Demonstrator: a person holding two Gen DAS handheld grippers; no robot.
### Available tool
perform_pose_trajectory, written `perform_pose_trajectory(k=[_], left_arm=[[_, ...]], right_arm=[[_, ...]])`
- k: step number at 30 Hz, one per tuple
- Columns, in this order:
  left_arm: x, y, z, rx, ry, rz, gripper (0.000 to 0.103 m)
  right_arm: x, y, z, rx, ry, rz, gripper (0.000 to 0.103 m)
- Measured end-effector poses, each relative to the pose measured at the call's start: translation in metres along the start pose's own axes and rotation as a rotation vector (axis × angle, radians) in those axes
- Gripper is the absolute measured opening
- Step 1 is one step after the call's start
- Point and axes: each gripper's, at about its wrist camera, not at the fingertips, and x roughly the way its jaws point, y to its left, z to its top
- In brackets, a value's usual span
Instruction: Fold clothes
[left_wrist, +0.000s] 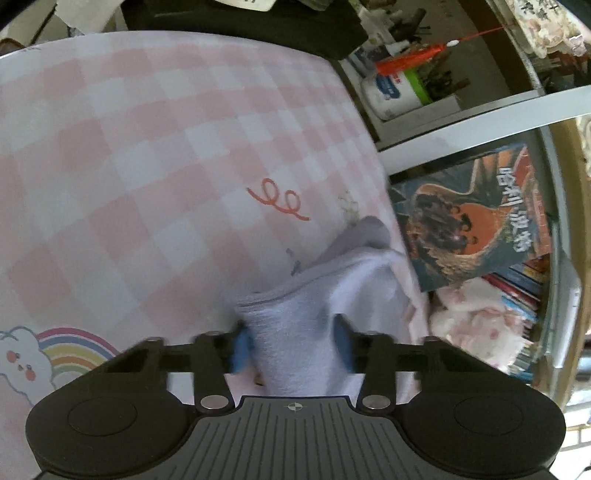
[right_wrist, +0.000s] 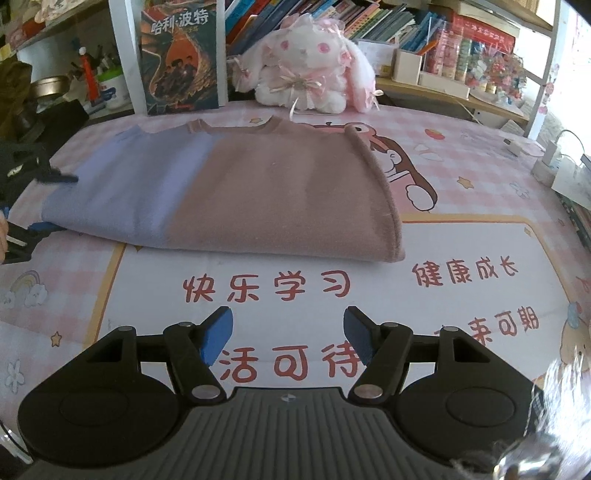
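Pink checked cloth covers the bench below crowded bookshelves. Left hand-held gripper is clamped on the lilac end of the sweater, which lies folded mid-bench; right hand-held gripper hangs apart and empty before it. With only one corner pinched, lifting could drag the layers askew and undo the fold.
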Motion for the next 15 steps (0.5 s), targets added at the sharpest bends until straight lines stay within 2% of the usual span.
perform_pose_trajectory(k=[1,4,7,8,9,10,13,15], left_arm=[[-0.001,-0.003,0.000,0.034,-0.004,-0.002,0.017],[-0.007,-0.015,-0.001,0.162,-0.028,-0.015,0.010],[-0.031,-0.053,-0.024,0.569,-0.140,-0.092,0.010],[-0.035,-0.059,-0.031,0.656,-0.160,-0.100,0.010],[-0.036,-0.060,-0.035,0.693,-0.163,-0.099,0.011],[-0.034,-0.059,-0.035,0.694,-0.155,-0.093,0.011],[-0.017,-0.035,-0.016,0.481,-0.077,-0.053,0.012],[-0.010,-0.018,-0.006,0.350,-0.028,-0.063,0.014]], right_arm=[[0.000,0.000,0.000,0.001,0.001,-0.002,0.064],[0.002,0.002,0.003,-0.004,0.000,-0.009,0.064],[0.003,0.003,0.005,-0.015,-0.007,-0.017,0.064],[0.004,0.003,0.006,-0.015,-0.008,-0.017,0.064],[0.005,0.003,0.007,-0.015,-0.008,-0.016,0.064],[0.006,0.002,0.008,-0.014,-0.009,-0.017,0.064],[0.007,0.001,0.009,-0.005,-0.014,-0.021,0.064],[0.007,-0.001,0.009,0.002,-0.015,-0.020,0.064]])
